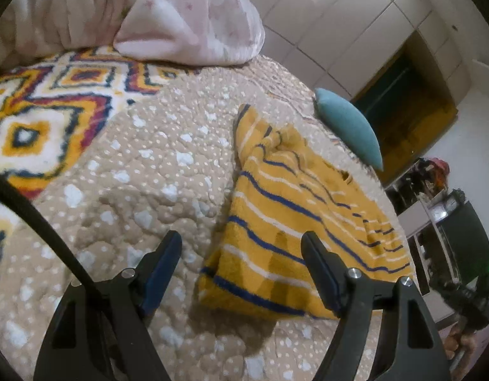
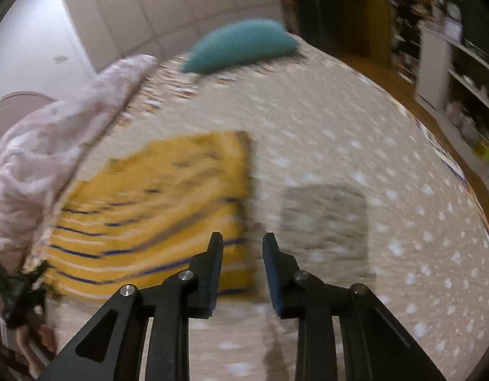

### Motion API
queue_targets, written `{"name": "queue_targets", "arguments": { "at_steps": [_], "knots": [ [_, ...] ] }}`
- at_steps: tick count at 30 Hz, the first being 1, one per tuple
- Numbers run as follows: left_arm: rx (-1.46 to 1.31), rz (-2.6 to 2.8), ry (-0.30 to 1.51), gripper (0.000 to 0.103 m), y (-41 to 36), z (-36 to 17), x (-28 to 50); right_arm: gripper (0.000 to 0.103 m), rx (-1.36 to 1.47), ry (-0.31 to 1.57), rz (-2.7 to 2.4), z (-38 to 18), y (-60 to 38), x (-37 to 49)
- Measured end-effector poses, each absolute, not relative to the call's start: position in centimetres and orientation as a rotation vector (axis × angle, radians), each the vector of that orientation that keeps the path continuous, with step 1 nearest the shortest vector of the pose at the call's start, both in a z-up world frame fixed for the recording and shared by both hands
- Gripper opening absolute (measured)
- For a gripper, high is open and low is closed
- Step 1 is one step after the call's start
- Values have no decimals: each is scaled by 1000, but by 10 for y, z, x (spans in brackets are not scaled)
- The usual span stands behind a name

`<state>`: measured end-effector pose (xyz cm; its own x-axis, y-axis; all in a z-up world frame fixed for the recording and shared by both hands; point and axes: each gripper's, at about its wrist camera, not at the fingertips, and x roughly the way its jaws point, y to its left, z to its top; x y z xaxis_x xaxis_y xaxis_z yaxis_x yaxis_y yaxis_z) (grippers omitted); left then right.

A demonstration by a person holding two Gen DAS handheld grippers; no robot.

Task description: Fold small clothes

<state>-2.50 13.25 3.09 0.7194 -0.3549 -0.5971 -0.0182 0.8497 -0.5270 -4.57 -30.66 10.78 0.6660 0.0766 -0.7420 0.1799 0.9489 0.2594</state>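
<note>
A yellow garment with blue and white stripes point(image 1: 285, 216) lies folded on the beige dotted bedspread point(image 1: 142, 171). My left gripper point(image 1: 242, 241) is open and empty, hovering over the garment's near left corner. In the blurred right wrist view the same garment point(image 2: 155, 216) lies left of centre. My right gripper point(image 2: 242, 241) is open and empty, just above the bedspread point(image 2: 339, 146) by the garment's near right edge. The other gripper shows dimly at the left edge point(image 2: 18, 289).
A teal cushion point(image 1: 349, 127) point(image 2: 241, 44) lies at the bed's far side. A pink blanket heap point(image 1: 187, 19) point(image 2: 50, 146) and a patterned rug-like throw point(image 1: 37, 111) lie nearby. Shelves point(image 2: 460, 63) and a wardrobe stand beyond the bed.
</note>
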Motion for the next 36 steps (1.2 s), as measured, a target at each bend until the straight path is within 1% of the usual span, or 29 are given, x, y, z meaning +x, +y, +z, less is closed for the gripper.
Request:
{"name": "queue_targets", "arguments": {
  "at_steps": [4,8,11,15,19,22,23,24,25,27,31,34,36],
  "knots": [
    [-500,-131,674,76,154,53,-45,29,204,860,148,122,-221,-26],
    [-509,-30,606,77,185,67,-54,29,124,939,373,103,-124,-2],
    [-564,17,601,77,209,65,-55,26,78,967,490,86,-62,5],
    [-620,40,602,77,226,61,-58,26,-7,997,524,65,-4,24],
    [-627,52,602,77,230,60,-58,27,-125,996,407,44,42,64],
    [-620,60,614,77,231,57,-55,38,-239,973,396,45,72,76],
    [-615,62,619,77,230,57,-54,53,-279,973,419,46,82,76],
    [-610,63,622,77,230,56,-54,58,-327,973,453,47,91,78],
    [-605,65,623,77,230,56,-54,57,-386,964,483,52,99,78],
    [-602,67,627,77,230,56,-54,57,-391,935,520,64,98,74],
    [-599,67,639,77,230,54,-52,57,-224,911,484,92,64,73],
    [-615,75,650,77,233,51,-51,57,-151,925,456,95,34,60],
    [-631,83,662,77,236,47,-49,57,-155,944,453,89,20,46]
  ]
}}
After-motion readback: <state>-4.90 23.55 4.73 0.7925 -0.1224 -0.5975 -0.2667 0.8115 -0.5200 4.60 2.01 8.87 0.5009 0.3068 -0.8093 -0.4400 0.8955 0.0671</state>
